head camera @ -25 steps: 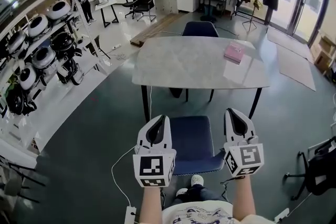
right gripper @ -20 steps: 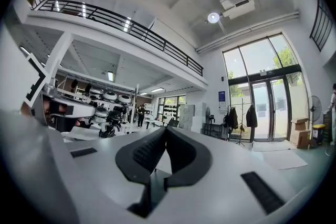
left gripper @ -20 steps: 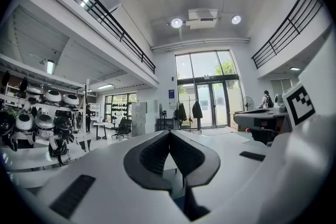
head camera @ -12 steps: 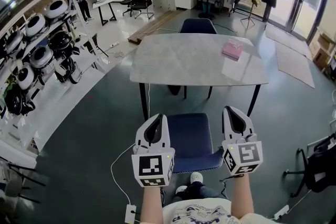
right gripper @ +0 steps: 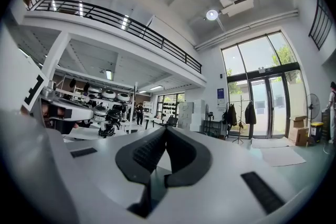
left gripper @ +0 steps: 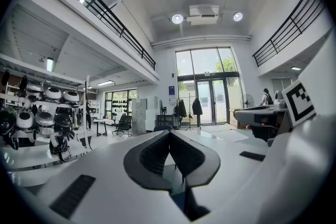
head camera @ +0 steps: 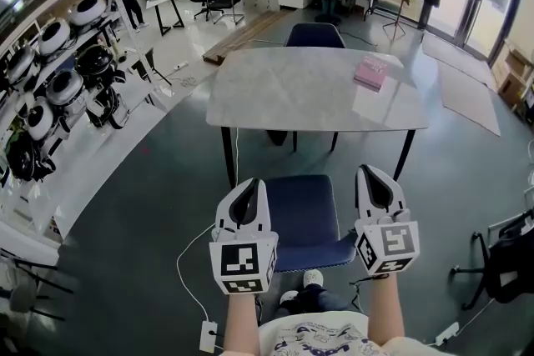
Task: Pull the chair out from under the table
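Observation:
In the head view a blue chair [head camera: 304,217] stands on the grey floor just in front of the grey table [head camera: 317,92], its seat clear of the table's near edge. My left gripper [head camera: 249,189] hovers over the seat's left side and my right gripper [head camera: 370,177] over its right side. Both point level toward the table. The chair's near edge is hidden behind my arms. In the left gripper view the left gripper [left gripper: 169,136] has its jaws together on nothing. The right gripper [right gripper: 164,134] looks the same in the right gripper view.
A pink book [head camera: 370,72] lies on the table's right part. A second blue chair [head camera: 314,35] stands at the far side. Shelves of round machines [head camera: 50,87] line the left. A power strip [head camera: 207,336] lies near my feet, and a black chair [head camera: 509,263] stands at right.

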Available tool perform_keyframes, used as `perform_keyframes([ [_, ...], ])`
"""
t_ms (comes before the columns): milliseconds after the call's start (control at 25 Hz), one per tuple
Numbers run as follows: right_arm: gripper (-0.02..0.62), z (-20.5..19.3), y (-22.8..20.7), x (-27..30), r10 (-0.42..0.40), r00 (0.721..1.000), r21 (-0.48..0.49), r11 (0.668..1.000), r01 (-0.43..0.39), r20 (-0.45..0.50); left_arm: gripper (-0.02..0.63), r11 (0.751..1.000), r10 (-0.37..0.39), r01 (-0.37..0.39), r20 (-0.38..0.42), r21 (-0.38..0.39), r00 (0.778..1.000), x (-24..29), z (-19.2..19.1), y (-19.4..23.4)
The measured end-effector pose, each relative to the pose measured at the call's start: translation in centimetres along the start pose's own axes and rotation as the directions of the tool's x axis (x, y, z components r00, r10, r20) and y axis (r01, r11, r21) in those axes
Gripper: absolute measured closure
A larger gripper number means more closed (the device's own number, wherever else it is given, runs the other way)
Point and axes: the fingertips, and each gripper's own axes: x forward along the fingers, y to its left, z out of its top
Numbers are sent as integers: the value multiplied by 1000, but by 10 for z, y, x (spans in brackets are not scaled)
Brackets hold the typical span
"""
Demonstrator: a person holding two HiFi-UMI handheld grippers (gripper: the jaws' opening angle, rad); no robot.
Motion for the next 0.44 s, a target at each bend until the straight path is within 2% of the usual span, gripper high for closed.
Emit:
perform_keyframes([
  [440,589,-5,-10,3,-9,1000,4,1000,9,-3,589,1000,0,0,-16,8,1000,9,-8,-5],
])
